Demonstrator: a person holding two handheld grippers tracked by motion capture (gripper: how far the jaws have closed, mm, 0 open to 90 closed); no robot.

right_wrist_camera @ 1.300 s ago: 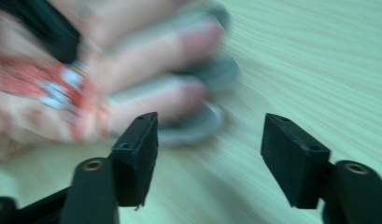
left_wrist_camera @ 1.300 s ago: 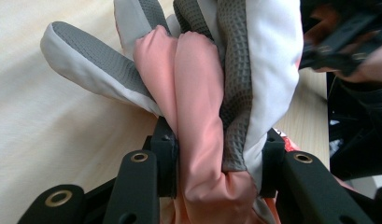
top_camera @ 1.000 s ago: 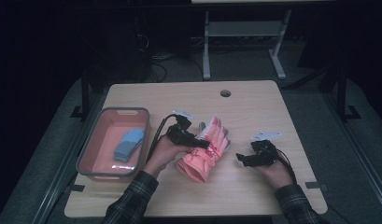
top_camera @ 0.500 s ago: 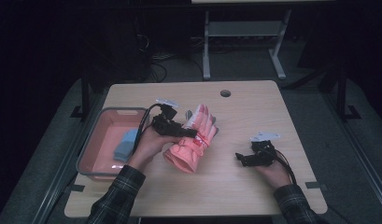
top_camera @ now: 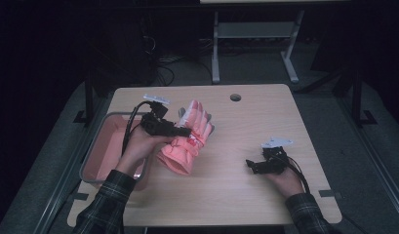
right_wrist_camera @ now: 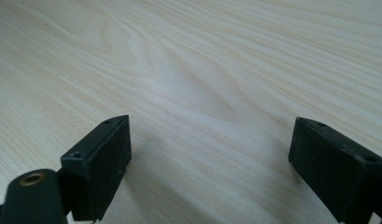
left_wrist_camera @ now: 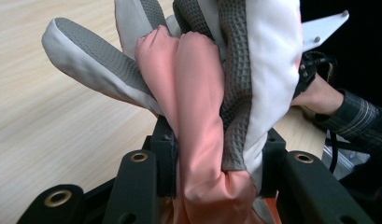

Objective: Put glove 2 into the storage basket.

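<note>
The pink glove, pinched in the left tongs, has lifted off the counter and swung toward nine o'clock, nearing the pink bin; probably headed inside. The left gripper view reveals its grey textured palm. At four o'clock, the right tongs rest open, empty.

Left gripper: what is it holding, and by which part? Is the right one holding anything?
The left gripper is shut on the pink glove, pinching bunched fabric around the palm, below the fingers. The right gripper is open over the table, holding nothing.
</note>
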